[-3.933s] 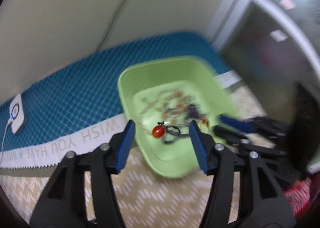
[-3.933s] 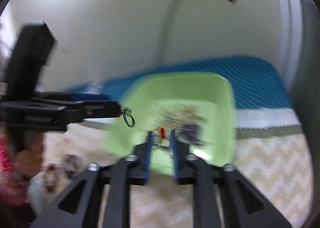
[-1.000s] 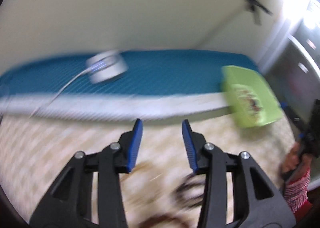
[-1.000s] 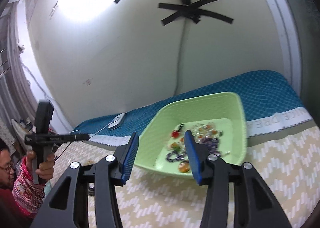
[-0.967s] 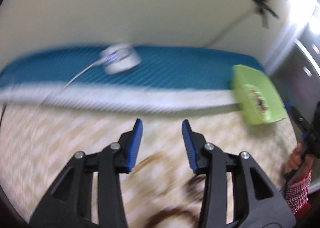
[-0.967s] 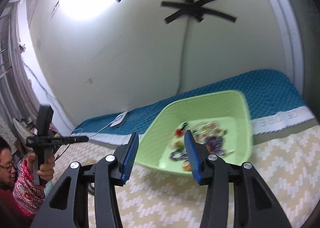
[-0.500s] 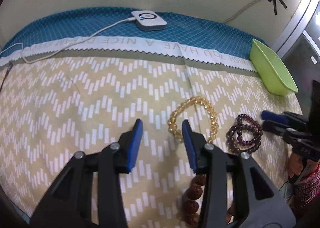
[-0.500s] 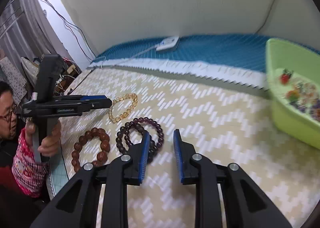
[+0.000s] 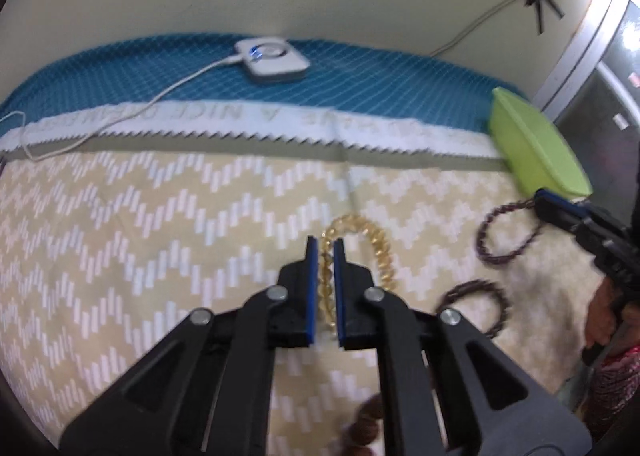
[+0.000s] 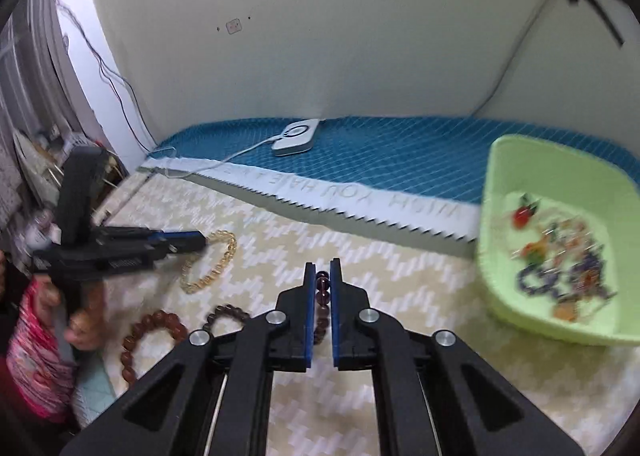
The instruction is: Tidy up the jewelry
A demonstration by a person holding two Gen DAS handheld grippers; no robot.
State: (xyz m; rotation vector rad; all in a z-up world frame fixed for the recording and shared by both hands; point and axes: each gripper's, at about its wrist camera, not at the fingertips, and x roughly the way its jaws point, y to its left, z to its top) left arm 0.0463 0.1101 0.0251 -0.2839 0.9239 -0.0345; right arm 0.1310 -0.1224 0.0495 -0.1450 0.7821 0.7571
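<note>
A beige cloth with a white zigzag pattern (image 9: 160, 240) covers a flat surface that meets a teal quilted mat (image 9: 120, 71) along the cream wall. On the mat sits a white square charger puck with a cable (image 9: 272, 59). The left tool (image 9: 326, 246) is clamped on one side of a yellow translucent bead bracelet (image 9: 378, 244) lying on the cloth. The right tool (image 10: 323, 268) is clamped on a dark purple bead bracelet (image 10: 322, 298), with beads showing between its blue pads. A brown wooden bead bracelet (image 10: 150, 332) lies near the person's hand (image 10: 82, 322). To the right, a lime green plastic tray (image 10: 516, 159) holds a jumble of small colourful jewelry (image 10: 560, 252).
</note>
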